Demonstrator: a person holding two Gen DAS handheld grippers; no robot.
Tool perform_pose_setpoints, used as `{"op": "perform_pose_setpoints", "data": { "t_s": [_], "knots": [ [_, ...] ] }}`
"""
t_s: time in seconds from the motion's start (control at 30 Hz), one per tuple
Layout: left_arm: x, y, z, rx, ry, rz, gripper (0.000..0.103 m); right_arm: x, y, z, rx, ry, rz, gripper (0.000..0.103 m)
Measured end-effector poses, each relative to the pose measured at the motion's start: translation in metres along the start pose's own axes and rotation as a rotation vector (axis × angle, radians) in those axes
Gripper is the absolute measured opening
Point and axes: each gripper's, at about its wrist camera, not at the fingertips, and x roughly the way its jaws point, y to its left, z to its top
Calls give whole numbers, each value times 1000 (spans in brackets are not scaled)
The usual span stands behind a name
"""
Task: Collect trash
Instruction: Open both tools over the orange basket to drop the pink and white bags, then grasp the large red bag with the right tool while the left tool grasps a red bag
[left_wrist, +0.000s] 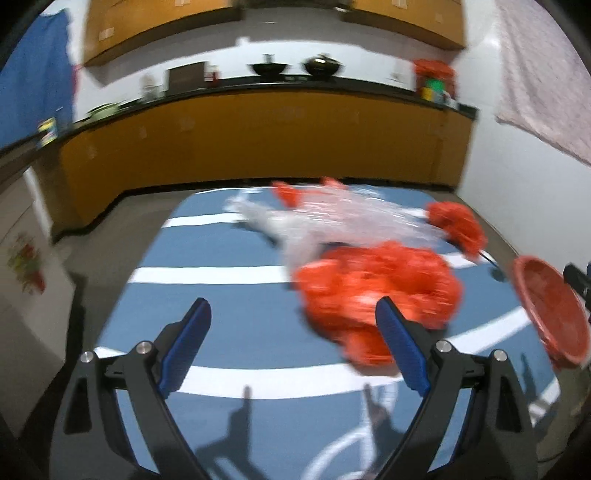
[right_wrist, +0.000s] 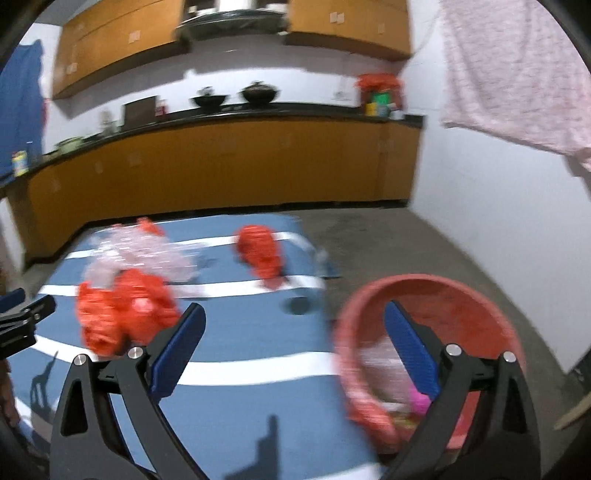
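On a blue mat with white stripes (left_wrist: 221, 314) lies a crumpled orange plastic bag (left_wrist: 376, 291), with clear plastic wrap (left_wrist: 332, 218) behind it and a second orange bag (left_wrist: 458, 225) to the far right. My left gripper (left_wrist: 293, 310) hangs open above the mat, the near orange bag just past its right finger and nothing between the pads. My right gripper (right_wrist: 295, 312) is open too, its right finger over a red basin (right_wrist: 424, 280) that holds clear wrap and a pink scrap. The same orange bags (right_wrist: 125, 310) (right_wrist: 262, 254) and wrap (right_wrist: 140, 254) show in the right wrist view.
The basin (left_wrist: 546, 306) stands on bare concrete floor (right_wrist: 388, 240) beside the mat's right edge. A small dark round object (right_wrist: 299, 306) lies on the mat. Orange cabinets (left_wrist: 258, 147) line the far wall; a white wall (right_wrist: 498, 221) closes the right side. My left gripper's tip (right_wrist: 22, 317) shows at left.
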Motion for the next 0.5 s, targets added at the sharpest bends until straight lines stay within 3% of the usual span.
{"op": "perform_pose_setpoints", "data": {
  "t_s": [0.17,0.5],
  "knots": [
    [-1,41,-2,-59,-10,96,89,26,52,2,-90,27,100,86],
    [3,67,-5,-112,13,105,93,73,103,2,-135,111,186,80]
  ]
}}
